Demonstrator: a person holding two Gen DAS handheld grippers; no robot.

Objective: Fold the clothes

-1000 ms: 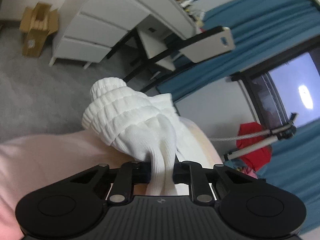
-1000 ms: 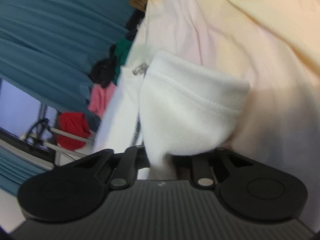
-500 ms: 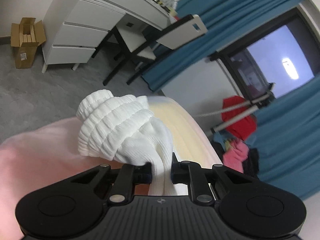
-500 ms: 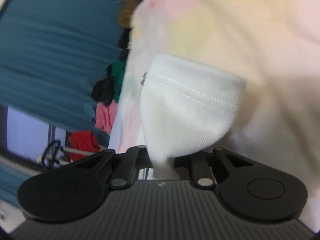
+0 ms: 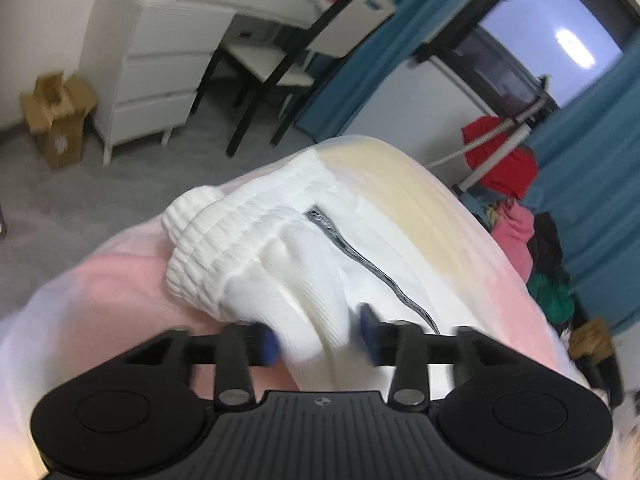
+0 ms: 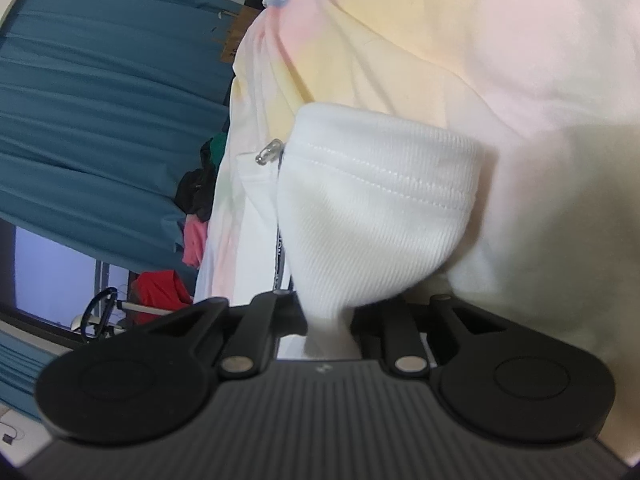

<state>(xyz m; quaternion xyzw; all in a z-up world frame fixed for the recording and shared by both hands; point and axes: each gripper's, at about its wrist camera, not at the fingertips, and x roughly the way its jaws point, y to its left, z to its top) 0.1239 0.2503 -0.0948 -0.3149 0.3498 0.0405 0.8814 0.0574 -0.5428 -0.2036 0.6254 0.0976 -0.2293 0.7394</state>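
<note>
While both of my claws work over the pastel bedsheet [image 5: 100, 300], the items stand thus. Left gripper [image 5: 318, 340]: jaws parted, blue pads either side of a fold of the white zip garment [image 5: 280, 272], gap visible at each pad; ribbed cuff [image 5: 200, 236] bunched ahead. Right gripper [image 6: 328, 320]: jaws narrow, pinched on the garment's stitched hem [image 6: 380, 184], cloth fanning out from the pinch; zipper pull [image 6: 269, 152] just beside it. Background: white dresser [image 5: 160, 80], chair [image 5: 280, 68], cardboard box [image 5: 56, 116], blue curtains [image 6: 100, 100], heaped clothes [image 5: 532, 240].
</note>
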